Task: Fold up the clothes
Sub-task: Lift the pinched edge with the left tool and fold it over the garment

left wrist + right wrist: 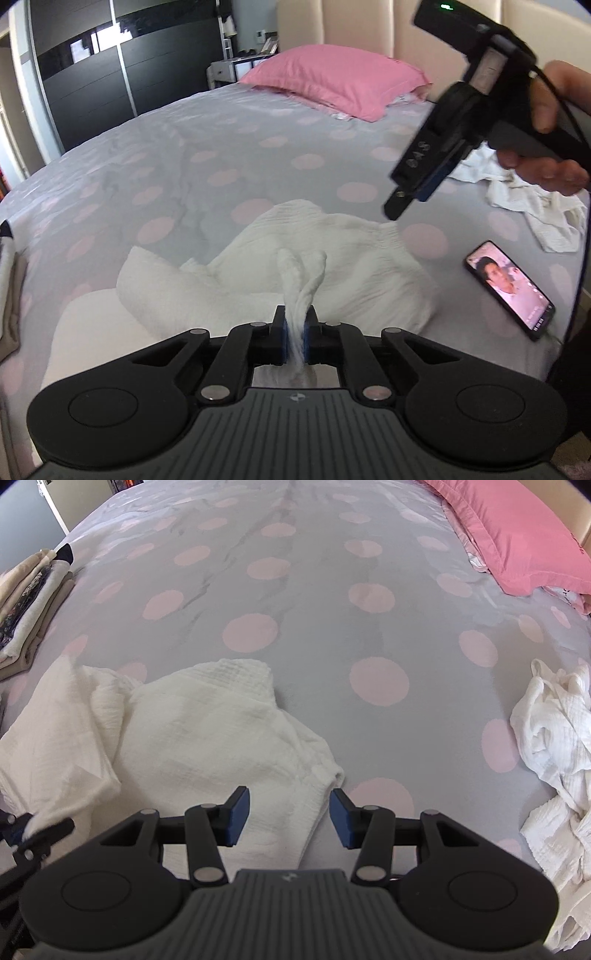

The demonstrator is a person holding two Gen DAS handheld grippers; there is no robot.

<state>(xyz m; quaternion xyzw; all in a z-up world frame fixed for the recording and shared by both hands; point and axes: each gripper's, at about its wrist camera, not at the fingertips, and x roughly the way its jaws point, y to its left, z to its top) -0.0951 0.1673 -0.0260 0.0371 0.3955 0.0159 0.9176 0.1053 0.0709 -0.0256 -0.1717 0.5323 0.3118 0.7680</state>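
Fabric is bunched between my left gripper (294, 334): its blue pads are pressed in on a twisted fold of the white crinkle-textured garment (332, 258), and the pinched strand rises from the jaws toward the rest of the cloth. That garment lies rumpled on the grey bedspread (184, 155) with its large pink dots, near the edge closest to me.

My right gripper (289, 819) has its jaws spread wide, nothing between the blue pads, and it hovers over the near right corner of the same white garment (207, 731). From the left wrist view I see this right gripper (406, 195) held up above the bed, tilted down toward the cloth, with the person's hand (546, 147) wrapped around its handle. I cannot tell from the right wrist view whether the pads touch the fabric below.

A second white garment (554, 753) sits crumpled well to the right, apart from the one I am holding. A smartphone (509, 288) lies face up on the bedspread between the two garments, its screen lit. A pink pillow (332, 81) rests at the head of the bed against a cream padded headboard (354, 26). At the left edge of the bed, a stack of folded clothes (29, 605) in beige, grey and a dark print is piled neatly. A dark wardrobe (110, 66) stands beyond the bed.
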